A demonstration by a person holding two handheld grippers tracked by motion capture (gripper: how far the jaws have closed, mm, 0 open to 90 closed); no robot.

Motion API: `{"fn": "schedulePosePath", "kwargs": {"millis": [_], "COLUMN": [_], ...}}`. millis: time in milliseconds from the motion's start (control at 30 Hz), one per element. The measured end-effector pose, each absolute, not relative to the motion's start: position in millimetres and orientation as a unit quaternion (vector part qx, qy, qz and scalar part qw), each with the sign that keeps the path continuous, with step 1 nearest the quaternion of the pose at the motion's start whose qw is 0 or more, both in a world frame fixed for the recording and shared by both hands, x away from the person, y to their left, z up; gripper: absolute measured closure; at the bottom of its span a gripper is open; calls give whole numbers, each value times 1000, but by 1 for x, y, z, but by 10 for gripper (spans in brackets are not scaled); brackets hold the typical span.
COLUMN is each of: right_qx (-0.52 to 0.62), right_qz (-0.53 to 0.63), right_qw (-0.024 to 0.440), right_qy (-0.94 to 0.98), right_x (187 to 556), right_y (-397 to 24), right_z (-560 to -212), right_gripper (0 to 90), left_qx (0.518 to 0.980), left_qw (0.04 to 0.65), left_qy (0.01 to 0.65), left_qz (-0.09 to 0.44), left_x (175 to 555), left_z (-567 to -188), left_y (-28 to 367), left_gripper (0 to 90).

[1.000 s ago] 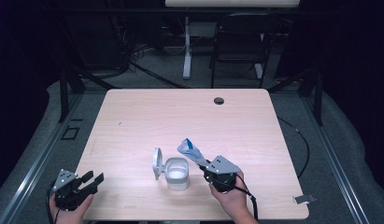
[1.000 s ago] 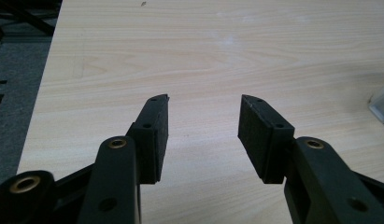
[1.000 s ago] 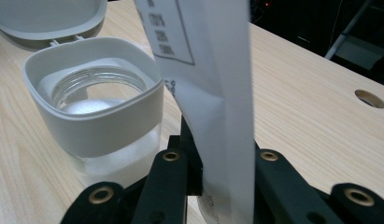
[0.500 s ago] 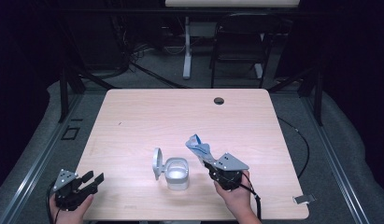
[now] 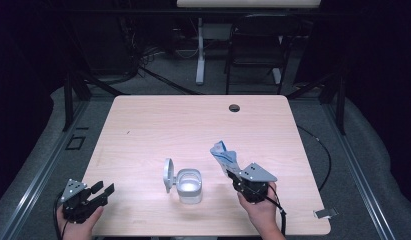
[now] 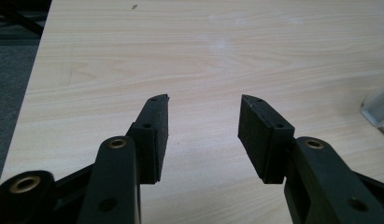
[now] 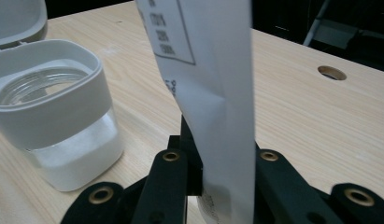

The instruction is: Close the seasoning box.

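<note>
A: What is the biggest thing here?
B: The pale wooden table. Near its front edge stands a white square container with clear lower walls and its hinged lid open, standing up at the left side.

A: And the white and blue paper packet?
B: The right claw is closed on its lower end and holds it above the table, just right of the container, not touching it.

A: The other claw?
B: The left claw is at the front left corner, its jaws wide apart and nothing between them.
</note>
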State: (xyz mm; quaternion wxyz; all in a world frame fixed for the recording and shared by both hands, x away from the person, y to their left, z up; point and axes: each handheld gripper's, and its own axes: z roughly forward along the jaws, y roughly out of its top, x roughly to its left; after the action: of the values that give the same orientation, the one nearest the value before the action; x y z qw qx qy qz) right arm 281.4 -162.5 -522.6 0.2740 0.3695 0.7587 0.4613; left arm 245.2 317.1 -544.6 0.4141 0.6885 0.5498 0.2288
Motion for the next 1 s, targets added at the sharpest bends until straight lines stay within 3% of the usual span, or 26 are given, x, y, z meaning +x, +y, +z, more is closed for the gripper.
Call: {"fn": "schedulePosePath", "kwargs": {"millis": [533, 1000], "right_qx": [416, 464], "right_qz": [443, 433], "right_qw": [285, 256], "right_qy": [741, 729], "right_x": [283, 291], "right_y": [-194, -212], "right_z": [-533, -546], "right_gripper": [809, 810], "left_qx": [697, 700], "left_qw": [419, 419], "left_qy": [537, 535], "left_qz": [223, 222], "left_x": [255, 258], "left_z": [-543, -544], "left_y": [303, 299], "left_gripper": [530, 530]}}
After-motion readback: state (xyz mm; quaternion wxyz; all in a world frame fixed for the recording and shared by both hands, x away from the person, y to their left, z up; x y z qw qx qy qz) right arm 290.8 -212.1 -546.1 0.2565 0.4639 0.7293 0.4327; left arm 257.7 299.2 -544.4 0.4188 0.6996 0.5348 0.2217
